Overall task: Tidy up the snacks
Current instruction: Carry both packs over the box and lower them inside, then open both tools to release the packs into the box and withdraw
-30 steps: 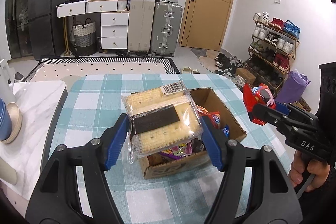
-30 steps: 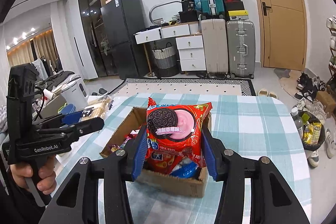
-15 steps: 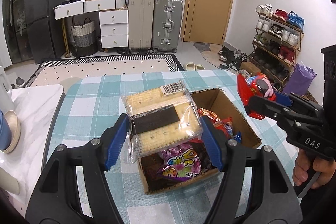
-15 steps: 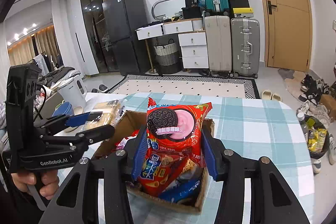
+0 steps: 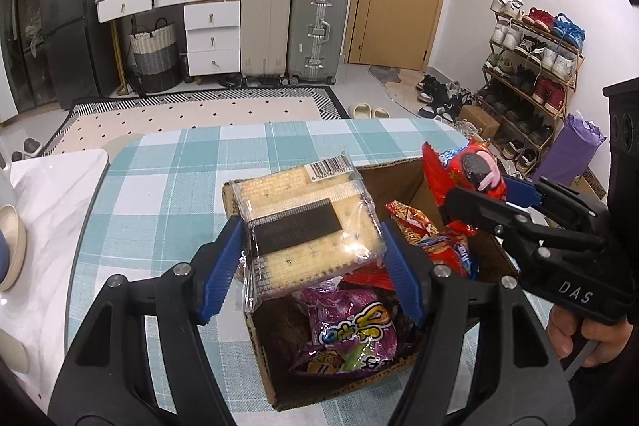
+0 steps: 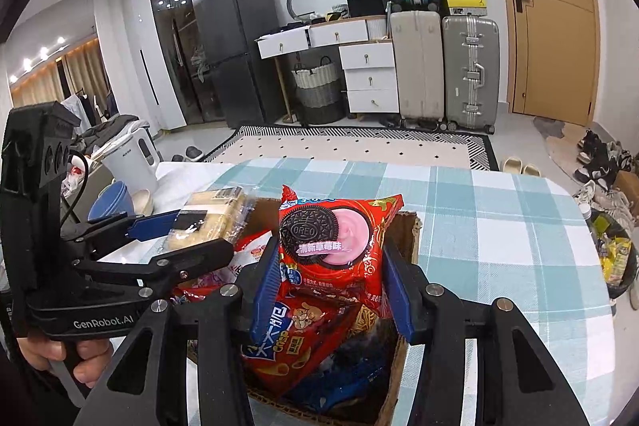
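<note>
Above the snack-filled cardboard box [image 5: 403, 174] on the checked surface [image 5: 159, 186], the left tongs [image 5: 311, 266] pinched a clear cracker pack [image 5: 303, 230] while the right tongs [image 6: 331, 290] pinched a red Oreo bag [image 6: 335, 238] beside it.

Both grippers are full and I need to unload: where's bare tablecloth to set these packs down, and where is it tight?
Free: checked tablecloth right of the cardboard box, and the cloth beyond and left of the box. Crowded: the box, heaped with snack bags, where the left gripper with the cracker pack and the right gripper with the Oreo bag hang close together.
</note>
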{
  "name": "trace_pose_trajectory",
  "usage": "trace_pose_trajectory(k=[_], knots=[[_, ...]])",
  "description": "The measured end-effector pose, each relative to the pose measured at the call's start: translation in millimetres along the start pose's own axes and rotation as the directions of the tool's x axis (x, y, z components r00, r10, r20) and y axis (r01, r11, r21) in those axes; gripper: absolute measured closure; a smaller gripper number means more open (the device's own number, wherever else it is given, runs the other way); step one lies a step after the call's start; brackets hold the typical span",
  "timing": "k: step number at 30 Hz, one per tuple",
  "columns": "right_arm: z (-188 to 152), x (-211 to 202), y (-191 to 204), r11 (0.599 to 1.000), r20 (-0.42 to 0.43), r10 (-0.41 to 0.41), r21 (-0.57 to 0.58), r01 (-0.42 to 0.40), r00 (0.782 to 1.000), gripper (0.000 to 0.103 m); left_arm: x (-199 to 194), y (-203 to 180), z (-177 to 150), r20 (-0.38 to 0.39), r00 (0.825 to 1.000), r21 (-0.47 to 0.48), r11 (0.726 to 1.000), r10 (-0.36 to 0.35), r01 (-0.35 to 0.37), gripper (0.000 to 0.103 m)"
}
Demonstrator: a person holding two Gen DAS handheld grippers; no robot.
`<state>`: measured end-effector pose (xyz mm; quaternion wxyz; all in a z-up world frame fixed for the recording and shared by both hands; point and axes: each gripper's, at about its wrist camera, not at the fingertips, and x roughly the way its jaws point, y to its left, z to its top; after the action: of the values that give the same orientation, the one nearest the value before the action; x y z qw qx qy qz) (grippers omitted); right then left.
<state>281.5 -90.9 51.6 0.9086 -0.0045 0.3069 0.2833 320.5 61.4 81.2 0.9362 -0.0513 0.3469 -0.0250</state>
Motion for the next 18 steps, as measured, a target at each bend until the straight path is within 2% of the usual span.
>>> trace_pose_trajectory(k=[8, 18], knots=[[-3, 0, 1, 1.000, 0.000, 0.008, -0.001, -0.008, 1.000, 0.054, 20, -2, -3, -0.025, 1.000, 0.012, 1.000, -0.007, 0.007, 0.037], [-4, -12, 2, 1.000, 0.023, 0.009, -0.013, -0.009, 1.000, 0.052, 23, -4, -4, -0.028, 0.999, 0.017, 1.000, 0.016, -0.016, 0.035]])
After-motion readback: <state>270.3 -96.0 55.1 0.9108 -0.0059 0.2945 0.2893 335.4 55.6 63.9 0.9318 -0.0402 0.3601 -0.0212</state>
